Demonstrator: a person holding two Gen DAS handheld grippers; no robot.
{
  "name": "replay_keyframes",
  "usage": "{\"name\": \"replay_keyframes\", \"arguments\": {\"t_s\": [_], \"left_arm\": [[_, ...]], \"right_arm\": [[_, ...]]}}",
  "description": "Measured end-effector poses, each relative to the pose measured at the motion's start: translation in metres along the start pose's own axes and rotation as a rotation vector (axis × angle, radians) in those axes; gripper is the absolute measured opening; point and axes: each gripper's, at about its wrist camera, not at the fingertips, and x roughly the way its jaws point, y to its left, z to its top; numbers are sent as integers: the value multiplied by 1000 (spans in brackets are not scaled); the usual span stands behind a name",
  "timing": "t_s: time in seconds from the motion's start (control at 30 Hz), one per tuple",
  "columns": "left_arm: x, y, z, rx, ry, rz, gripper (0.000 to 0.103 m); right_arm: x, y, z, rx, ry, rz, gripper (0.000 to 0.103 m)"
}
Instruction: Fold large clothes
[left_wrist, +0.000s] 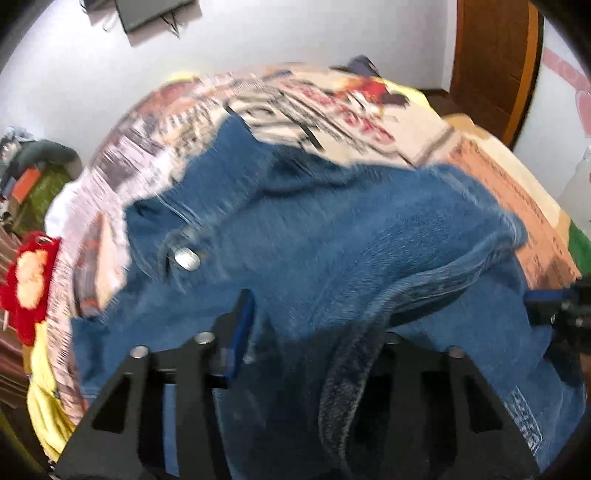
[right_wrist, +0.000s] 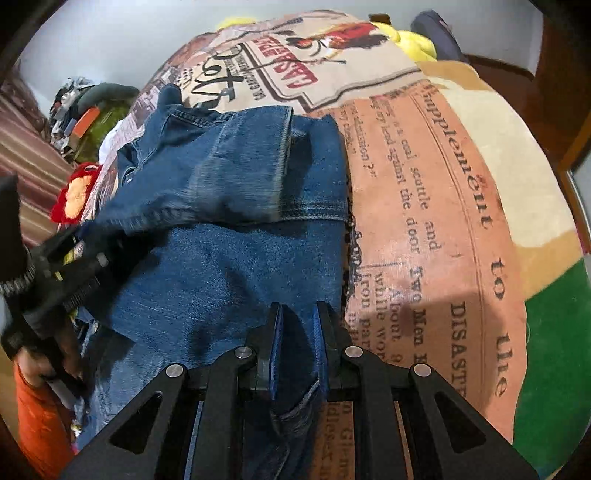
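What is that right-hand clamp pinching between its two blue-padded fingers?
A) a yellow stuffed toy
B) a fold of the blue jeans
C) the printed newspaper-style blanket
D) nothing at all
B: in the right wrist view the right gripper has its blue pads closed on a ridge of the jeans, which lie on the printed blanket.

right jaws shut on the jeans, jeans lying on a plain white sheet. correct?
One error: the jeans lie on a newspaper-print bedspread, not a plain white sheet, as the right wrist view shows. The right gripper does have its jaws shut on the denim.
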Motion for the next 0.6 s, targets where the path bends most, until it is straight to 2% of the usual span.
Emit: {"name": "replay_keyframes", "arguments": {"t_s": [0.07, 0.13, 0.23, 0.33, 0.4, 0.47, 0.6], "left_arm": [[-14, 16, 6, -22, -54, 49, 34], [-27, 36, 10, -70, -93, 66, 34], [-37, 62, 2, -131, -98, 17, 35], [-38, 70, -21, -140, -74, 27, 38], [-32, 76, -38, -171, -41, 18, 47], [-25, 92, -59, -256, -2, -18, 55], [-10, 119, -99, -423, 63, -93, 61]], "right_arm": [[0, 3, -1, -28, 0, -14, 13], [1, 6, -3, -43, -4, -23, 13], [-1, 9, -4, -61, -21, 10, 13], [-2, 13, -5, -71, -30, 10, 12], [-2, 16, -6, -81, -34, -7, 12], [-2, 19, -8, -90, -39, -16, 12], [-3, 24, -11, -119, -44, -12, 12]]}}
